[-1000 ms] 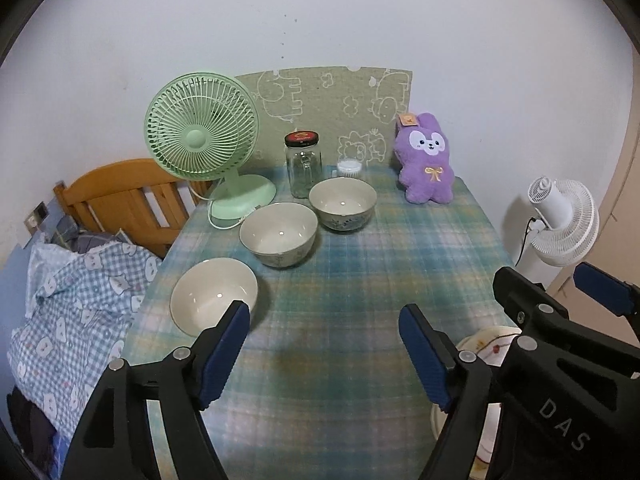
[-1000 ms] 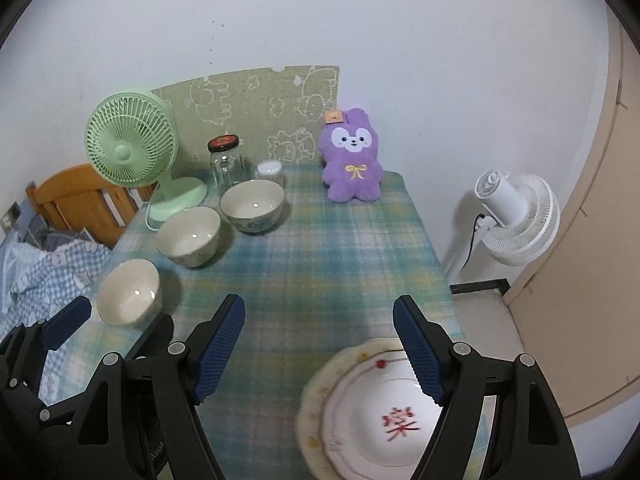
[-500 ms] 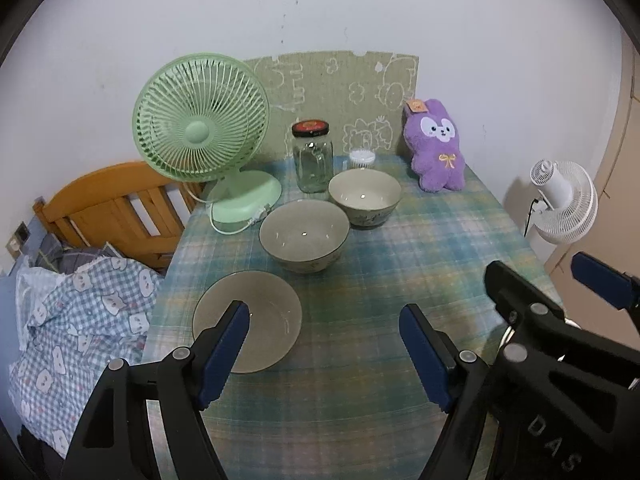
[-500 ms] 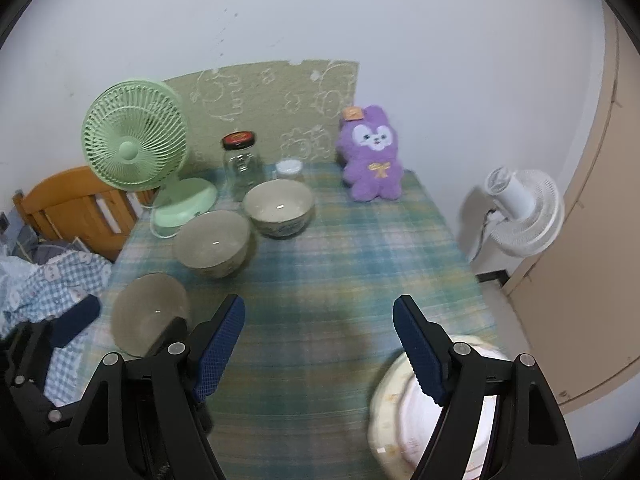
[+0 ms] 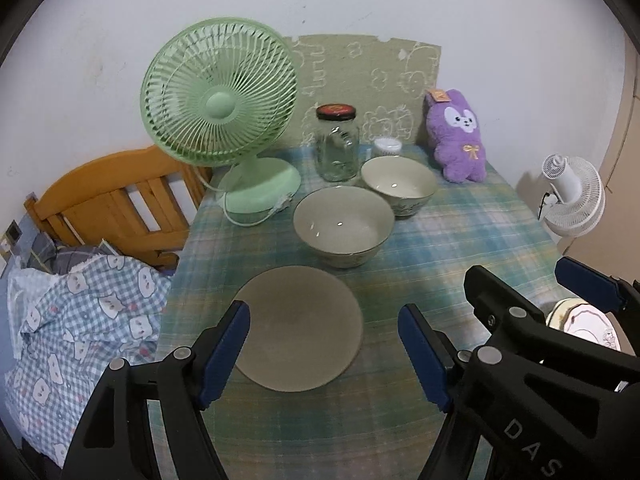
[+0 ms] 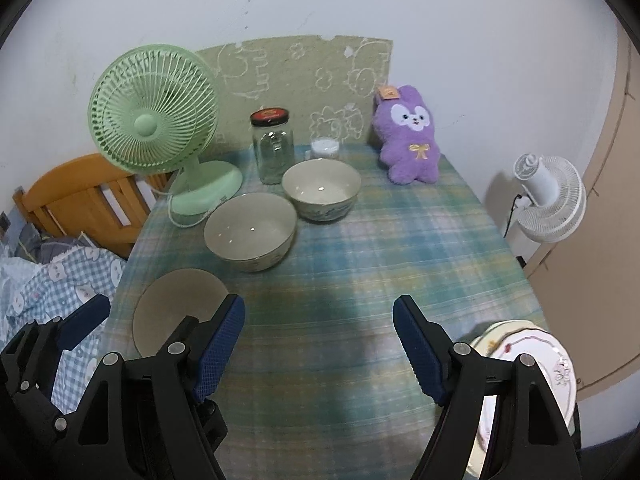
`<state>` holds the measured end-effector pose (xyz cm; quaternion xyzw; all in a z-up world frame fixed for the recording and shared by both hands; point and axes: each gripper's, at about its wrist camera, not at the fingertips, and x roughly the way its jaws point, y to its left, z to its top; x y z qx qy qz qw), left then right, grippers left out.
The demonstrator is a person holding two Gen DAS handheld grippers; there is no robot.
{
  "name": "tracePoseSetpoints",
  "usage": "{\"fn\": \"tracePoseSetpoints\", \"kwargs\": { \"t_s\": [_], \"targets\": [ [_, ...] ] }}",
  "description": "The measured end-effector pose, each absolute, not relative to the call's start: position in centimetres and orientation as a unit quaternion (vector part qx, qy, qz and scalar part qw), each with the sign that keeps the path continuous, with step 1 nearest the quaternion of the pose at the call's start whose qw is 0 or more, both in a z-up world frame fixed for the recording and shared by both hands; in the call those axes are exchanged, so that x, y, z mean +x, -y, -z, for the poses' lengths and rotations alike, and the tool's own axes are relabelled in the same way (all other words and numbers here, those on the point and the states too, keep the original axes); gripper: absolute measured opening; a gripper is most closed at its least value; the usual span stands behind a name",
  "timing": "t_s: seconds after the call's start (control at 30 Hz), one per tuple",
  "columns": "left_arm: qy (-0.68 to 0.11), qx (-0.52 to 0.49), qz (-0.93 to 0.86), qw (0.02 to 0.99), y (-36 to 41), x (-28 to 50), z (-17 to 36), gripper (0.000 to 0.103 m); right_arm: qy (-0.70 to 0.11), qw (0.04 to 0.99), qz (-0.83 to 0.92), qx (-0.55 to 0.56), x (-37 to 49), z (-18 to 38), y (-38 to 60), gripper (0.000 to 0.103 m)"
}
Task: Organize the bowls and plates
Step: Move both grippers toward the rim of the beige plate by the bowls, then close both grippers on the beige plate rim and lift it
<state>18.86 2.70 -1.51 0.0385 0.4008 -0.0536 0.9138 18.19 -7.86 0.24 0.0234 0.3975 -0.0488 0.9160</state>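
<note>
Here the left tongs [image 5: 324,352] hang wide open with nothing between the blue pads, tilted down over the near bowl [image 5: 298,326] on the plaid surface [image 5: 460,236]. That bowl, blurred and beige, is the landmark: its near rim shows in the gap between the pads, and the left pad overlaps its left edge in the picture, though contact cannot be told. The right tongs [image 6: 319,348] are also wide open and empty, well to the right of the near bowl, above bare cloth. Still farther right of the near bowl, at the surface's near right corner, lies a flowered plate [image 6: 532,356], partly hidden behind the right finger of the right tongs. Just beyond the near bowl stands a middle bowl [image 5: 343,232], and beyond that, touching or almost touching it, a far bowl [image 5: 399,186]. Behind the near bowl and to the left is a green fan [image 5: 224,116]; straight behind, past the other bowls, a glass jar [image 5: 337,144] with a dark lid; far right behind, a purple plush [image 5: 456,136] against the wall.
</note>
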Motion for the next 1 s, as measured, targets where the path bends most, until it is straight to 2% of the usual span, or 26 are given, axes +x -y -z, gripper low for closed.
{"fn": "tracePoseSetpoints", "kwargs": {
  "t_s": [0.13, 0.27, 0.33, 0.37, 0.53, 0.6, 0.67, 0.83, 1.0],
  "targets": [
    [-0.4, 0.035, 0.04, 0.915, -4.0, 19.6, 2.4, 0.078, -0.398, 0.916, 0.035, 0.024, 19.2, 0.6, 6.7, 0.08],
    [-0.403, 0.025, 0.045, 0.914, -5.2, 20.5, 3.5, 0.07, -0.401, 0.915, 0.024, 0.021, 20.1, 1.5, 5.2, 0.078],
    [-0.407, 0.027, 0.039, 0.912, -5.8, 21.0, 4.1, 0.067, -0.403, 0.914, 0.035, 0.015, 20.4, 1.9, 4.5, 0.074],
    [-0.408, 0.029, 0.035, 0.912, -6.0, 21.1, 4.4, 0.066, -0.403, 0.914, 0.034, 0.01, 20.6, 2.2, 4.0, 0.068],
    [-0.424, 0.022, 0.025, 0.905, -7.2, 22.3, 5.8, 0.058, -0.416, 0.909, 0.024, 0.019, 21.9, 3.7, 2.9, 0.067],
    [-0.43, 0.018, 0.02, 0.903, -7.6, 22.8, 6.3, 0.053, -0.42, 0.907, 0.021, 0.024, 22.4, 4.3, 2.6, 0.057],
    [-0.437, 0.014, 0.017, 0.899, -8.1, 23.4, 7.0, 0.049, -0.422, 0.906, 0.02, 0.025, 22.9, 4.8, 2.2, 0.053],
    [-0.448, 0.006, 0.009, 0.894, -8.7, 24.5, 8.4, 0.045, -0.427, 0.904, 0.021, 0.029, 24.3, 6.2, 1.6, 0.051],
    [-0.45, 0.01, 0.001, 0.893, -9.1, 25.1, 9.4, 0.037, -0.436, 0.899, 0.021, 0.036, 25.2, 7.5, 1.4, 0.042]
  ]
}}
